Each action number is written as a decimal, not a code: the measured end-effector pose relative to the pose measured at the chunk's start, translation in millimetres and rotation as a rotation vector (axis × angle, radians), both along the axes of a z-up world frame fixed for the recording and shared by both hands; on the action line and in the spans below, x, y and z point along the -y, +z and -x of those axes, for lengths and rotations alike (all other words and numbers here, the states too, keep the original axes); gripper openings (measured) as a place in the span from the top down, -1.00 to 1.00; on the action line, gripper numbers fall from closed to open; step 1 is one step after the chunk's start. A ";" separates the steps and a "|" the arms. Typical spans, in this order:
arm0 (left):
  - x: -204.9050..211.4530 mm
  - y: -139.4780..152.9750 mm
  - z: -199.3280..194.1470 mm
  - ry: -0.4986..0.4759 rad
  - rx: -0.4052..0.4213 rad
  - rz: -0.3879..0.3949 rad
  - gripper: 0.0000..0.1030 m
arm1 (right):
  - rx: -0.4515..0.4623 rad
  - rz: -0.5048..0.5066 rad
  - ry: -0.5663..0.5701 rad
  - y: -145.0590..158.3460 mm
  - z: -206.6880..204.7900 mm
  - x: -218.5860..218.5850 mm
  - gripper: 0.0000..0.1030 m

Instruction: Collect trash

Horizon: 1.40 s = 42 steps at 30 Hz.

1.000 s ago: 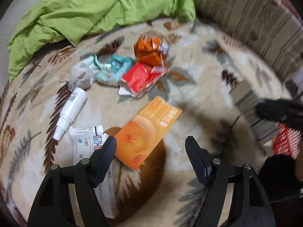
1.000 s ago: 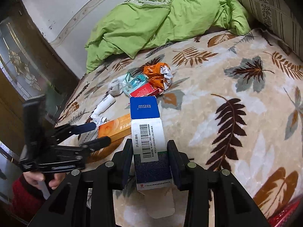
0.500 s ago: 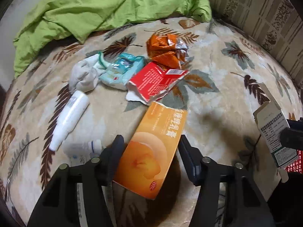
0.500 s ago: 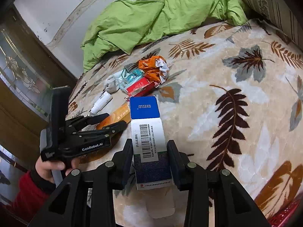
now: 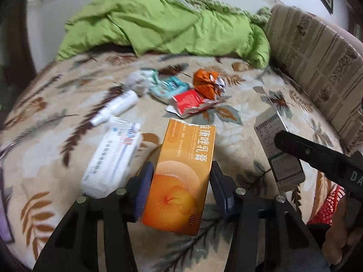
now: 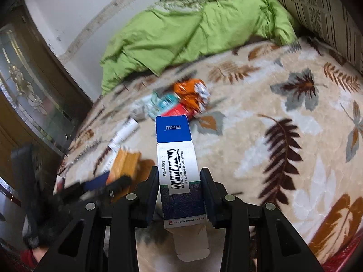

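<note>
The bed (image 5: 245, 136), under a leaf-print blanket, carries the litter, with a green quilt (image 5: 163, 25) bunched at its far end. Nearer lie a wipes pack (image 5: 111, 158), a white bottle (image 5: 115, 108) and a heap of crumpled wrappers (image 5: 195, 93).

The orange box (image 5: 181, 181) looks like empty card: light, fairly stiff, easily crushed and already torn at the top, so it wants a hold across its long sides, low down. That is where the left tongs (image 5: 180, 188) have it; the jaws are closing, the pads against both sides, and its lower end appears lifted off the blanket.

The right tongs (image 6: 179, 195) are clenched on a blue-and-white box (image 6: 177, 163), equally light, held upright by its narrow sides with the flap hanging below.
</note>
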<state>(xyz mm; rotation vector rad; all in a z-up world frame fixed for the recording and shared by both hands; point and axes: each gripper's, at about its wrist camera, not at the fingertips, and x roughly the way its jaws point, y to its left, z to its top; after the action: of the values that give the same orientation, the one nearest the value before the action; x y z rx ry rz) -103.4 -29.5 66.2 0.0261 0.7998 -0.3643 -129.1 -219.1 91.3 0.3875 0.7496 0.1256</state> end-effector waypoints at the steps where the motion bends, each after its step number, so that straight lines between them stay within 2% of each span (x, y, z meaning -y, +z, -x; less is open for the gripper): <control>1: -2.2 0.7 1.2 0.015 0.004 0.004 0.05 | 0.016 0.019 0.003 2.0 0.6 -4.8 0.24; 5: -9.8 2.8 5.3 0.065 0.049 -0.008 0.05 | 0.055 0.062 0.013 6.2 2.6 -14.4 0.24; 9: -14.2 0.7 1.2 0.089 0.056 -0.004 0.05 | 0.043 0.047 -0.014 3.7 2.0 -6.6 0.24; 17: -15.8 0.7 -0.5 0.090 0.080 -0.011 0.04 | 0.038 0.068 -0.008 4.2 2.6 -9.9 0.24; 27: -19.7 0.8 -1.1 0.090 0.072 0.015 0.04 | 0.026 0.099 -0.019 3.6 2.3 -12.0 0.24; 42: -14.7 -1.5 0.7 0.074 0.072 0.010 0.04 | 0.030 0.091 -0.018 3.8 2.8 -11.3 0.24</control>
<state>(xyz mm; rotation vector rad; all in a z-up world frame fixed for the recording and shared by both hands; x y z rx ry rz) -104.2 -14.8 64.7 -0.0001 0.7254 -0.2955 -131.8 -207.8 95.1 0.3050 0.7196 0.0800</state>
